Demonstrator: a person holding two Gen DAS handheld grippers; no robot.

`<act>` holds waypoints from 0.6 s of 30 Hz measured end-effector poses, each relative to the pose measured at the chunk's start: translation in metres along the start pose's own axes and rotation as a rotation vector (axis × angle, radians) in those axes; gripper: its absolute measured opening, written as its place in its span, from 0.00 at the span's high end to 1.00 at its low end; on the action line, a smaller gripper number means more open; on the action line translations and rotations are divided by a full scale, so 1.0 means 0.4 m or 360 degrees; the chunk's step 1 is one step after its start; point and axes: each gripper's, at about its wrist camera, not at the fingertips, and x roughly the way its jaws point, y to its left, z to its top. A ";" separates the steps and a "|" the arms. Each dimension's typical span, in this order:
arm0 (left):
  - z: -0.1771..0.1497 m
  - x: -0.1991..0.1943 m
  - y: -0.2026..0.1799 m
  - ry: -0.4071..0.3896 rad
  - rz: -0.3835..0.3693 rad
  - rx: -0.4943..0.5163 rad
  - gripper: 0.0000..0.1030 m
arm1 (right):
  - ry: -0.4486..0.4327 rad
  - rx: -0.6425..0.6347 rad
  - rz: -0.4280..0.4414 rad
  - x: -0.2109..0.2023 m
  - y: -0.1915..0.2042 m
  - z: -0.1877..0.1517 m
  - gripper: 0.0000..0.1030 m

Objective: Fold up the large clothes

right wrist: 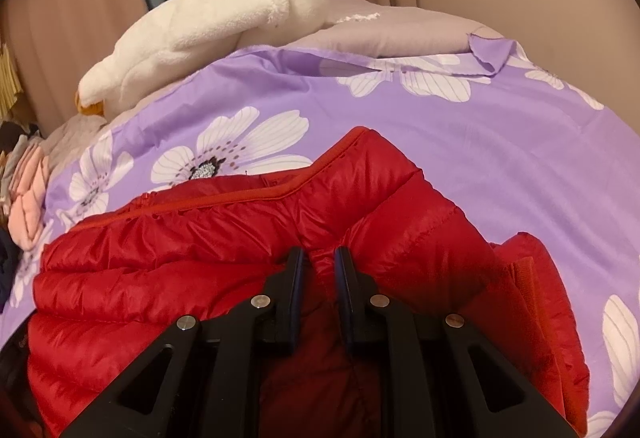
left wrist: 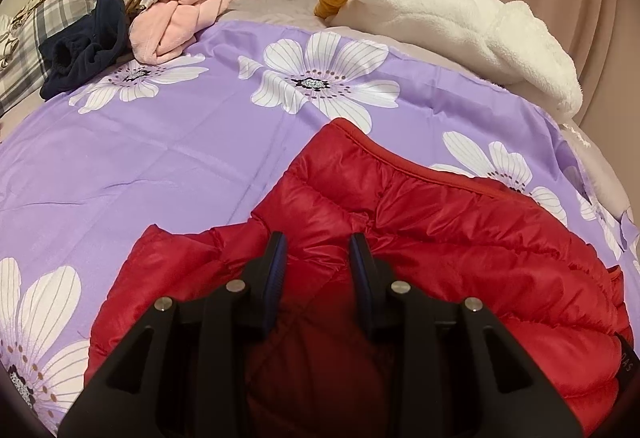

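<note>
A red puffer jacket (left wrist: 420,222) lies on a purple flowered sheet (left wrist: 160,157); it also shows in the right wrist view (right wrist: 180,258). My left gripper (left wrist: 318,242) sits over the jacket's left part, its jaws apart with red fabric bulging between them. My right gripper (right wrist: 319,256) sits over the jacket's right part, jaws narrowly apart with a fold of red fabric pinched between them. A folded sleeve (right wrist: 532,278) lies at the jacket's right side.
A white fleece garment (left wrist: 480,29) lies at the far edge of the bed, also in the right wrist view (right wrist: 208,21). A pile of pink, grey and navy clothes (left wrist: 168,17) sits at the far left beside a plaid pillow (left wrist: 48,21). Pink curtains hang behind.
</note>
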 end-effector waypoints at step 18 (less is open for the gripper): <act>0.000 0.003 0.000 0.0006 -0.0005 -0.0001 0.68 | 0.0014 0.0008 0.0004 0.003 0.000 0.000 0.83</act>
